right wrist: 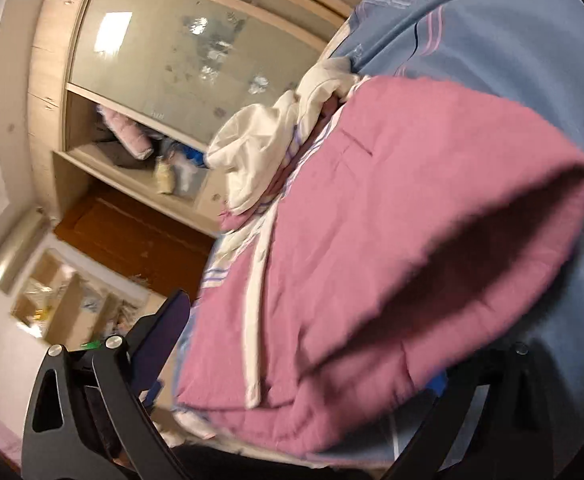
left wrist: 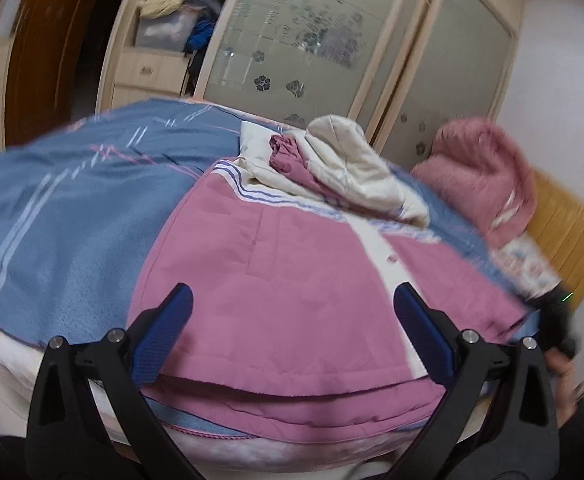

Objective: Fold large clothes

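A large pink padded jacket (left wrist: 292,280) with a cream hood (left wrist: 355,160) and a white front strip lies on the bed. My left gripper (left wrist: 292,332) is open above its lower hem, with blue pads (left wrist: 164,332) wide apart and nothing between them. In the right wrist view the jacket (right wrist: 391,220) lies partly folded, with a pink flap raised over the right side. My right gripper (right wrist: 311,360) stands open; its left finger (right wrist: 164,340) shows, and the right finger is hidden under the pink cloth.
A blue striped bedspread (left wrist: 72,208) covers the bed. A fuzzy pink garment (left wrist: 479,172) lies at the far right by a wooden headboard (left wrist: 571,232). A wardrobe with frosted glass doors (left wrist: 303,48) and open shelves stands behind the bed.
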The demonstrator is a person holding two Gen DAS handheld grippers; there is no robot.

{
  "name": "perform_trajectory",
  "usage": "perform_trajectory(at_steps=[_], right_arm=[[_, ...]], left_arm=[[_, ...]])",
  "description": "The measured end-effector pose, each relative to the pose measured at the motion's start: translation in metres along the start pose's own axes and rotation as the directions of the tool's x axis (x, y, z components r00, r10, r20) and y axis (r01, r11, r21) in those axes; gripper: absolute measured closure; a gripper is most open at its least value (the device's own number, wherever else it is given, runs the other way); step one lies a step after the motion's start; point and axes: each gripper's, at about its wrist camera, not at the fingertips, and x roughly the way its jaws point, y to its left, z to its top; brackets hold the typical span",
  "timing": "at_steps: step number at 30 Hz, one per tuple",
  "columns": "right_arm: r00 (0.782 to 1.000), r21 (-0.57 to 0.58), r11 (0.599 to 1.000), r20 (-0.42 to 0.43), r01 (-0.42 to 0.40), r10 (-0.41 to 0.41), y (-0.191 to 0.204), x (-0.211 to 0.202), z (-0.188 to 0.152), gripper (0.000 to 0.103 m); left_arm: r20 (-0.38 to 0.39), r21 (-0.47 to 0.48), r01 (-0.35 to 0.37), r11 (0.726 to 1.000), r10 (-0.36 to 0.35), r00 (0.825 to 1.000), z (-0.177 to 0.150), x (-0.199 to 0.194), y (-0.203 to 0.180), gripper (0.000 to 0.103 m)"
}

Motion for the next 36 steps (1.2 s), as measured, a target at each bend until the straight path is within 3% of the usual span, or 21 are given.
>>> perform_trajectory(at_steps=[1, 3, 4, 6, 12, 15, 20, 23, 26, 30, 32, 36], right_arm=[[1.0, 0.022, 1.0, -0.022, 0.011, -0.011, -0.003, 0.007, 0.0, 0.032], [0.997, 0.071, 0.996, -0.06, 0.054, -0.049, -0.015, 0.018, 0.0, 0.073], [0.996, 0.087, 0.994, -0.06, 0.067, -0.062, -0.017, 0.019, 0.0, 0.075], [0.997, 0.104, 0.993, -0.049, 0.059, -0.054, -0.017, 0.016, 0.002, 0.092], [0.994, 0.083, 0.991, 0.018, -0.107, 0.106, 0.006, 0.007, 0.02, 0.094], [0.98, 0.103, 0.975, 0.034, -0.198, 0.195, 0.011, 0.006, 0.035, 0.094], [0.974, 0.098, 0.969, 0.034, -0.224, 0.222, 0.014, 0.009, 0.043, 0.094], [0.974, 0.1, 0.969, 0.03, -0.225, 0.223, 0.01, 0.007, 0.038, 0.094], [0.974, 0.107, 0.968, 0.028, -0.227, 0.226, 0.004, 0.002, 0.036, 0.094], [0.976, 0.113, 0.97, 0.021, -0.217, 0.216, 0.002, 0.001, 0.031, 0.094], [0.978, 0.115, 0.971, 0.017, -0.209, 0.209, 0.009, 0.006, 0.034, 0.094], [0.985, 0.103, 0.98, 0.002, -0.172, 0.173, 0.009, 0.005, 0.031, 0.094]], left_arm=[[0.009, -0.047, 0.022, 0.999, -0.022, 1.0, 0.002, -0.002, 0.008, 0.002], [0.031, -0.138, 0.051, 0.989, -0.048, 0.998, 0.006, -0.006, 0.027, 0.002], [0.042, -0.182, 0.063, 0.981, -0.056, 0.998, 0.007, -0.008, 0.036, 0.002], [0.059, -0.275, 0.08, 0.958, -0.067, 0.996, 0.008, -0.012, 0.057, 0.002], [0.035, -0.469, 0.123, 0.875, -0.12, 0.992, -0.002, -0.009, 0.103, 0.002], [-0.012, -0.51, 0.131, 0.85, -0.16, 0.987, -0.01, -0.001, 0.109, 0.002], [-0.072, -0.591, 0.159, 0.791, -0.248, 0.966, -0.028, 0.025, 0.11, 0.002], [-0.104, -0.633, 0.129, 0.764, -0.249, 0.963, -0.04, 0.038, 0.109, 0.002], [-0.086, -0.673, 0.181, 0.717, -0.319, 0.944, -0.048, 0.05, 0.101, 0.002], [-0.061, -0.654, 0.209, 0.727, -0.327, 0.943, -0.05, 0.057, 0.079, 0.002], [-0.04, -0.661, 0.235, 0.713, -0.345, 0.938, -0.05, 0.062, 0.07, 0.002], [-0.01, -0.648, 0.269, 0.712, -0.361, 0.933, -0.044, 0.074, 0.051, 0.002]])
